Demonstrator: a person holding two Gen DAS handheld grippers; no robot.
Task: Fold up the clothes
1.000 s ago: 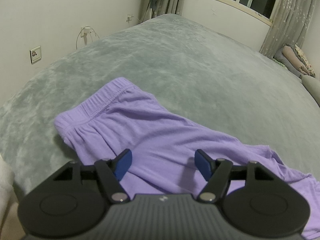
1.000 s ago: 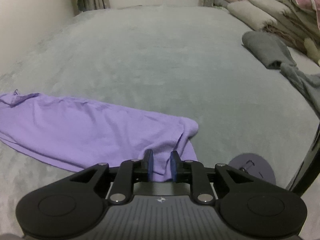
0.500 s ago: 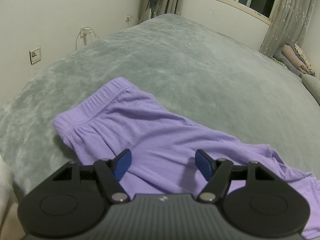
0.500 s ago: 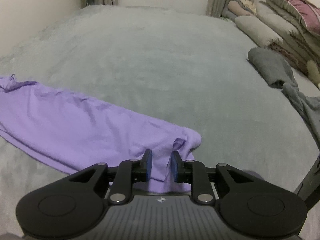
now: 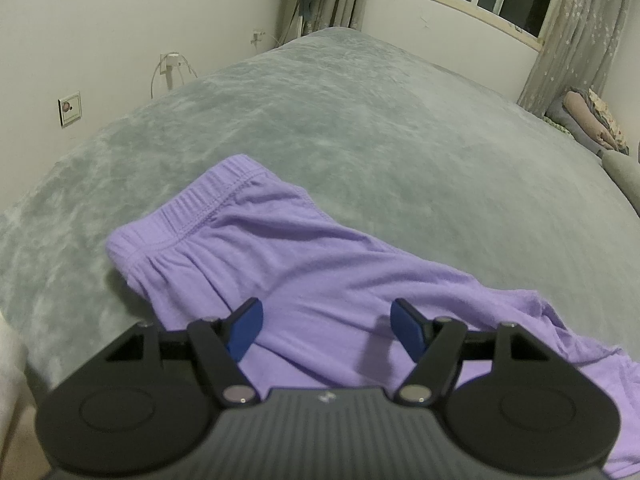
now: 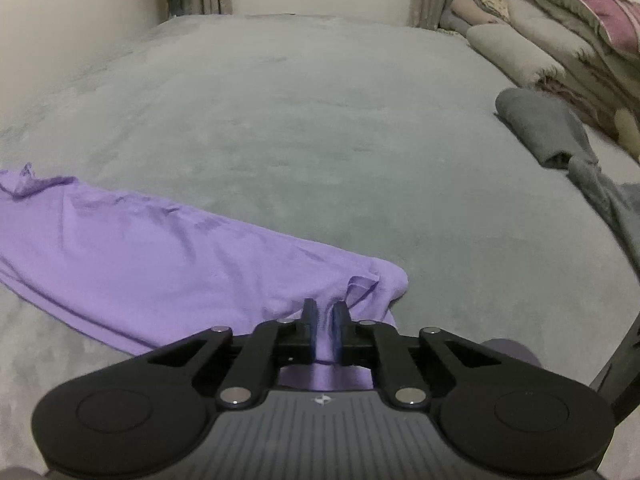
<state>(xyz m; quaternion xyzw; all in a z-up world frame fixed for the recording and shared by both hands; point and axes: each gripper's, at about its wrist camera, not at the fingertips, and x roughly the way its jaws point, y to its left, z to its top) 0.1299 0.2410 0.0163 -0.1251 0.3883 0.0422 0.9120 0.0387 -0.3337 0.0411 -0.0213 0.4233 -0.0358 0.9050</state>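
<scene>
on grey bed (image 6: 320, 120), purple pants (image 5: 320, 264), left jaws wide, right jaws pinching hem

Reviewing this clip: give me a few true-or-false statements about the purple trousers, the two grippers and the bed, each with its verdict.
1. The right gripper is shut on the leg end of the purple trousers. True.
2. The left gripper is clamped on the waistband. False: it is open above the trousers, with the waistband farther ahead.
3. The trousers lie on a grey bed cover. True.
4. The trousers are already folded into a neat square. False: they lie stretched out at full length.
5. Grey clothes lie at the right side of the bed. True.
</scene>
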